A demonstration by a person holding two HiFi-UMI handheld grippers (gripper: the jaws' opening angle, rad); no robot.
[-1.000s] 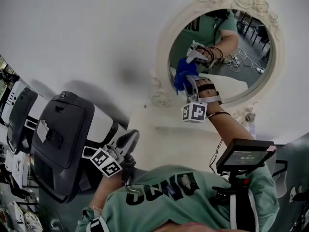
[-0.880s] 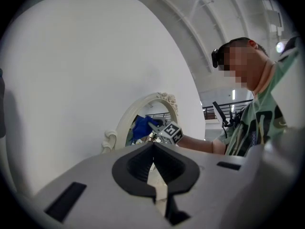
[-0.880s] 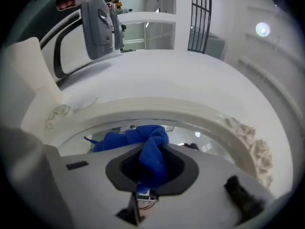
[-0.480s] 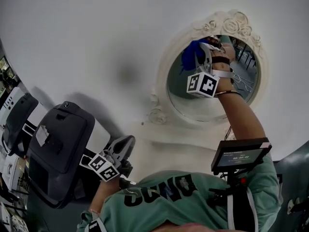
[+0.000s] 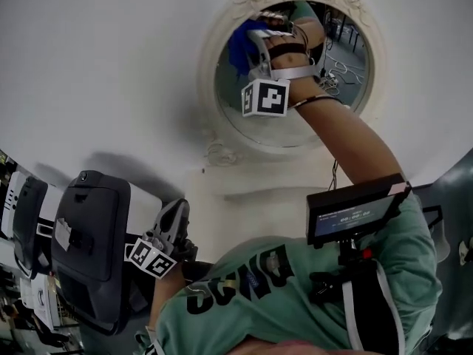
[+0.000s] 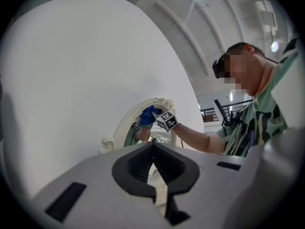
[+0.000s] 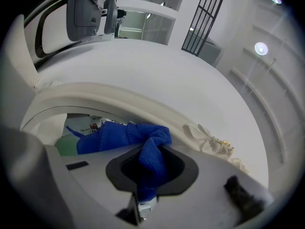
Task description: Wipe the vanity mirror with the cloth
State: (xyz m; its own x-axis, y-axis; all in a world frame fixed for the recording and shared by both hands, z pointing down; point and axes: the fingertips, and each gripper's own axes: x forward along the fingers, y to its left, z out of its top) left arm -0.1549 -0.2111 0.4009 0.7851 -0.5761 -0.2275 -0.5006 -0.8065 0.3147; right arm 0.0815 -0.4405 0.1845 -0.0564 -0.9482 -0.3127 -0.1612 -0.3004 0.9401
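Head view first. The right gripper (image 5: 255, 39) is raised to the upper left part of the vanity mirror (image 5: 277, 128), and the blue cloth (image 5: 238, 44) is bunched at its tip, against the glass just inside the frame. Holding it that high looks like a reach for the top of the pane, with the cloth leading so fabric and not plastic meets the glass. The left gripper (image 5: 175, 211) hangs low, well below the mirror and off to its left, seemingly parked out of the way because one arm is enough for wiping.

Over to the left gripper view. Its jaws are together with only a thin seam between them and nothing caught in it. The gripper points up toward the mirror (image 6: 125, 128), and the cloth (image 6: 147, 115) shows as a blue wad at the mirror's top.

Now the right gripper view. The jaws are clamped on the cloth (image 7: 121, 135), with a twist of it pinched deep in the throat. From that pinch the cloth runs up out of the jaws, then bends and trails left, so its long axis lies along the glass just under the upper arc of the mirror frame (image 7: 119, 99). I judge that loose length to be the working pad. The free end points away from the frame's flower ornament (image 7: 212, 142).
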